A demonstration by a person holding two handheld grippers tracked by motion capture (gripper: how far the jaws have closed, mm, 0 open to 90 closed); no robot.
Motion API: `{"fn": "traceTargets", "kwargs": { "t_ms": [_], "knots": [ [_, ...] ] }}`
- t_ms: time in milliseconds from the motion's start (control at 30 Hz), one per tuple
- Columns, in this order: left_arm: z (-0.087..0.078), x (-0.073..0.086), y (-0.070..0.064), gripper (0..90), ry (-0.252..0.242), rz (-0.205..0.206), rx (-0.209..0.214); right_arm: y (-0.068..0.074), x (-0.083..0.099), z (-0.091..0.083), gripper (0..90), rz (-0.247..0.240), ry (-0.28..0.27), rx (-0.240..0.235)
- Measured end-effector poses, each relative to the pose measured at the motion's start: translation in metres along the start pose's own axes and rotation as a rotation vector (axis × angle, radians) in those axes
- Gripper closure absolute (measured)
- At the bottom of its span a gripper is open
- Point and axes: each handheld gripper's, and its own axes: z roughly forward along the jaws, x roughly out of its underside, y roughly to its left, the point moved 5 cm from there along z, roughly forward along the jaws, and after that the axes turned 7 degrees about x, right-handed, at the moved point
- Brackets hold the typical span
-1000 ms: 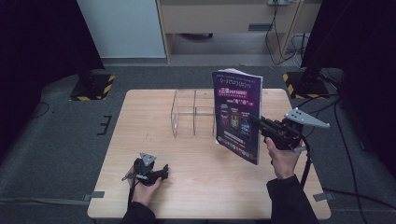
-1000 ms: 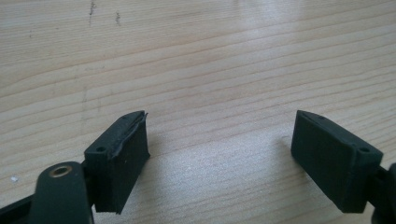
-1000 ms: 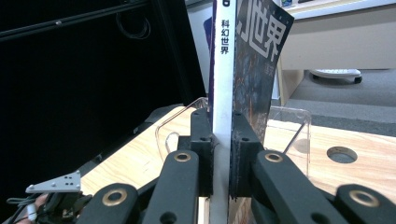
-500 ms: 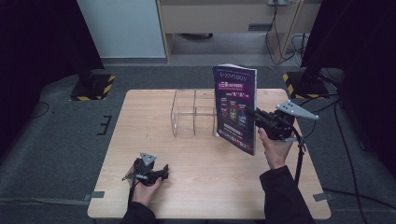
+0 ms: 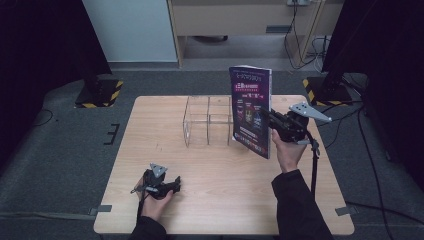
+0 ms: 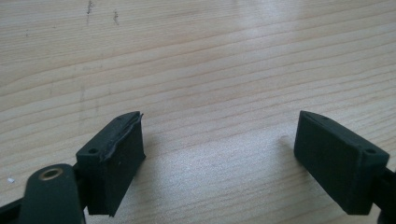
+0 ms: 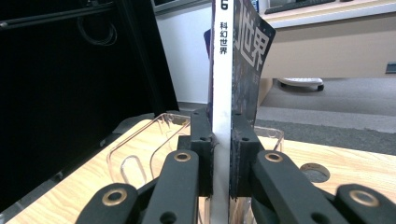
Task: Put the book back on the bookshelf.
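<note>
A dark purple magazine (image 5: 251, 111) is held upright above the table, just right of a clear plastic rack (image 5: 207, 120). My right gripper (image 5: 272, 119) is shut on its spine edge. In the right gripper view the white spine (image 7: 220, 93) rises between the two black jaws, with the clear rack (image 7: 149, 140) behind and below it. My left gripper (image 5: 170, 186) rests on the wooden table (image 5: 150, 115) near the front left edge, jaws wide apart. In the left gripper view both pads (image 6: 116, 158) frame bare wood with nothing between them.
The rack has open-topped compartments and stands at the table's back middle. Black stands with yellow-striped bases (image 5: 100, 92) sit on the floor at both far corners. A cable (image 5: 315, 165) trails down from the right gripper.
The right gripper has carried the magazine up and leftward toward the rack, turning it more upright. The left gripper has stayed still.
</note>
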Motion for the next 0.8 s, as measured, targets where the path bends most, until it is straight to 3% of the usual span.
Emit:
{"fn": "traceTargets", "kwargs": {
  "t_ms": [600, 800],
  "knots": [
    [0.0, 0.0, 0.0, 14.5, -0.001, 0.0, -0.002, 0.002, 0.011, 0.032, 83.1, -0.015, -0.01, 0.072],
    [0.0, 0.0, 0.0, 14.5, -0.001, 0.0, -0.002, 0.004, 0.016, 0.039, 83.1, -0.048, -0.013, 0.104]
  ]
}}
